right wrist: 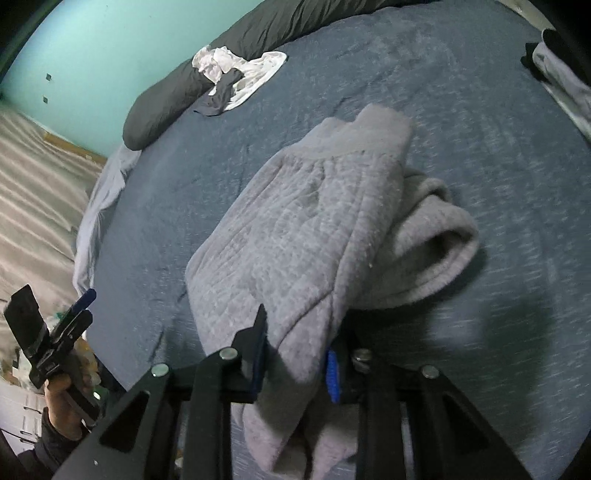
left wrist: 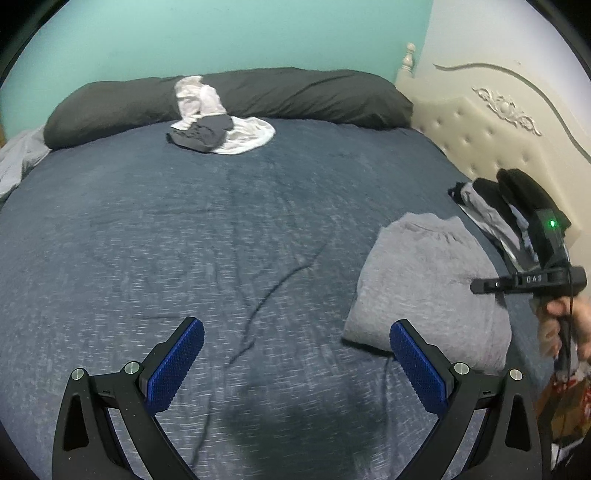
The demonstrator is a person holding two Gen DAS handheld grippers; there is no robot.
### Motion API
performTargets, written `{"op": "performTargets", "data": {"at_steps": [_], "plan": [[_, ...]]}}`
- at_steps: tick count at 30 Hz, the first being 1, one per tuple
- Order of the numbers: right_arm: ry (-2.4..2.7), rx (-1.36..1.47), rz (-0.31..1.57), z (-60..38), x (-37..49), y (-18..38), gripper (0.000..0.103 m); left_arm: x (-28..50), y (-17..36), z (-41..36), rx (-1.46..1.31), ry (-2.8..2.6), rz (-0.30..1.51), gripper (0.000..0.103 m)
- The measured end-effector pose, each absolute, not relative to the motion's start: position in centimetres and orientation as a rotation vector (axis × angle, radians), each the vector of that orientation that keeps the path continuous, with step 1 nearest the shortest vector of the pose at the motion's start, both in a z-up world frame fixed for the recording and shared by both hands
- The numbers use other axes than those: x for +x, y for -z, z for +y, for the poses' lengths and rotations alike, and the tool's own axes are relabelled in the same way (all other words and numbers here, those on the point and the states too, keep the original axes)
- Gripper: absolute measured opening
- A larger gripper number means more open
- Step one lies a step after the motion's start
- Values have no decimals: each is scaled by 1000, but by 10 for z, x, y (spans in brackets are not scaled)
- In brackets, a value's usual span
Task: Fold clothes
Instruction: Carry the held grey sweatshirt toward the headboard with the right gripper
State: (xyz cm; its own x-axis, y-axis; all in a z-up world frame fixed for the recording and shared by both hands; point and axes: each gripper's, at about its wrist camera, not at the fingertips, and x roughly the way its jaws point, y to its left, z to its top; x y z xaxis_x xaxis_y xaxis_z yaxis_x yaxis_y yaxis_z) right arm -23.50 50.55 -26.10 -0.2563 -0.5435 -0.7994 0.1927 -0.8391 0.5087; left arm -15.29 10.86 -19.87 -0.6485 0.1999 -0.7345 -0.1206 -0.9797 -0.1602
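Observation:
A folded grey fleece garment [left wrist: 424, 288] lies on the blue bed cover [left wrist: 221, 240] at the right. In the right wrist view the garment [right wrist: 314, 229] fills the middle, and my right gripper [right wrist: 295, 365] is shut on its near edge, lifting it slightly. My left gripper [left wrist: 295, 365] is open and empty over the bare cover, left of the garment. The right gripper's body [left wrist: 535, 277] shows at the right edge of the left wrist view; the left gripper [right wrist: 55, 339] shows at the lower left of the right wrist view.
A pile of white and dark clothes [left wrist: 218, 122] lies at the far side against a long dark pillow [left wrist: 229, 96]. More dark and grey clothes [left wrist: 491, 210] lie near the cream tufted headboard [left wrist: 498, 140]. A teal wall [left wrist: 221, 33] stands behind.

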Motion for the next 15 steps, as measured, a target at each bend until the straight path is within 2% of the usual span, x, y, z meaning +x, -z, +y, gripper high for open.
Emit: {"op": "performTargets", "data": {"at_steps": [15], "plan": [[2183, 1601, -307, 555, -262, 274, 24, -205, 239, 183, -1303, -2460, -111, 103]]}}
